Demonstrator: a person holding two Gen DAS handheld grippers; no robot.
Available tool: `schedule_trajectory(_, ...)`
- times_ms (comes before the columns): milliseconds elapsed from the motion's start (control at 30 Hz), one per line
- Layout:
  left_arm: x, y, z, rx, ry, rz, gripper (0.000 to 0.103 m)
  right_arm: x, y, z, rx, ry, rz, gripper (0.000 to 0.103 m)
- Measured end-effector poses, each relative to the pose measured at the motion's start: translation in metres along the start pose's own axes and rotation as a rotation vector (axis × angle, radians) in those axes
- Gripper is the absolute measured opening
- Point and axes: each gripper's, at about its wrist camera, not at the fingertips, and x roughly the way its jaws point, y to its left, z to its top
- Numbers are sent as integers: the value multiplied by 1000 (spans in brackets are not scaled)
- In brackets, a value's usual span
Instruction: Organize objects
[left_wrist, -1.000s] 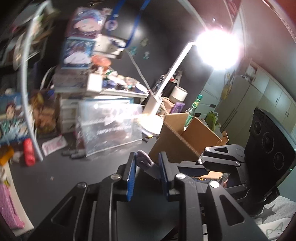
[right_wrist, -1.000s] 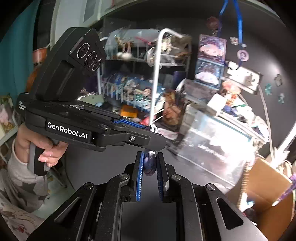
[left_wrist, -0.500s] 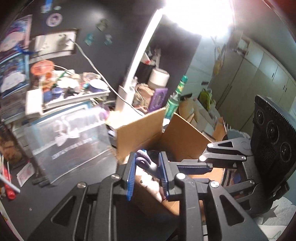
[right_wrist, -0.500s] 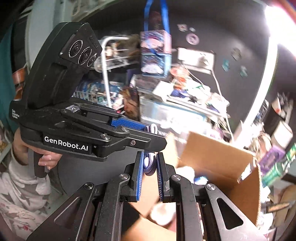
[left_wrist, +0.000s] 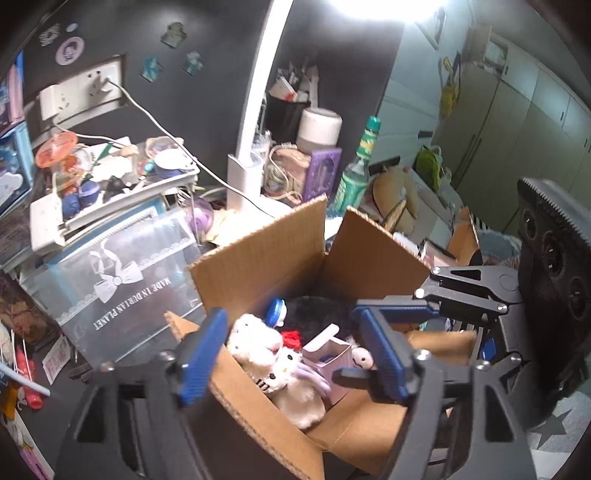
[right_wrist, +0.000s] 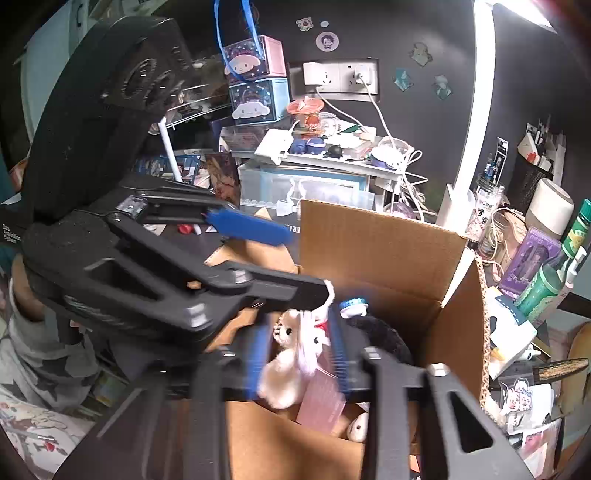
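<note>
Over the open box (left_wrist: 258, 254) of plush toys (left_wrist: 280, 365), both the left gripper (left_wrist: 295, 354) and the right gripper (right_wrist: 299, 354) are opening, empty; a lamp (left_wrist: 251, 110) and bottle (left_wrist: 354, 173) crowd behind.

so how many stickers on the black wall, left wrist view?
5. Two near the top left corner, above the socket plate. Three further right: one high, two lower, side by side. The lamp arm may hide more.
</note>
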Motion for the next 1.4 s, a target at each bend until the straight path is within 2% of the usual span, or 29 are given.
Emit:
schedule_trajectory(133,-25,6,-6,-28,-70,25,93,-7,-1,-1,4,-18,-8,41)
schedule_trajectory(200,-41,10,-13,-45,-118,42,103,-10,0,0,4,-33,-13,46)
schedule_trajectory(267,-59,12,-22,-58,-179,74,103,-14,4,1,-2,-61,-27,59)
schedule_trajectory(333,-76,14,-31,-70,-231,115,103,-20,10,1,-14,-97,-44,65)
schedule_trajectory(467,-103,20,-51,-106,-339,247,103,-31,24,1,-38,-187,-70,84)
schedule_trajectory(633,-121,28,-72,-159,-428,401,103,-42,38,3,-66,-297,-74,95)
schedule_trajectory(767,-126,31,-80,-173,-444,496,103,-49,46,5,-96,-358,-76,98)
schedule_trajectory(867,-126,30,-84,-167,-453,532,103,-51,48,6,-105,-385,-59,102)
schedule_trajectory(1400,-113,28,-88,-189,-425,540,103,-45,40,0,-79,-369,-31,102)
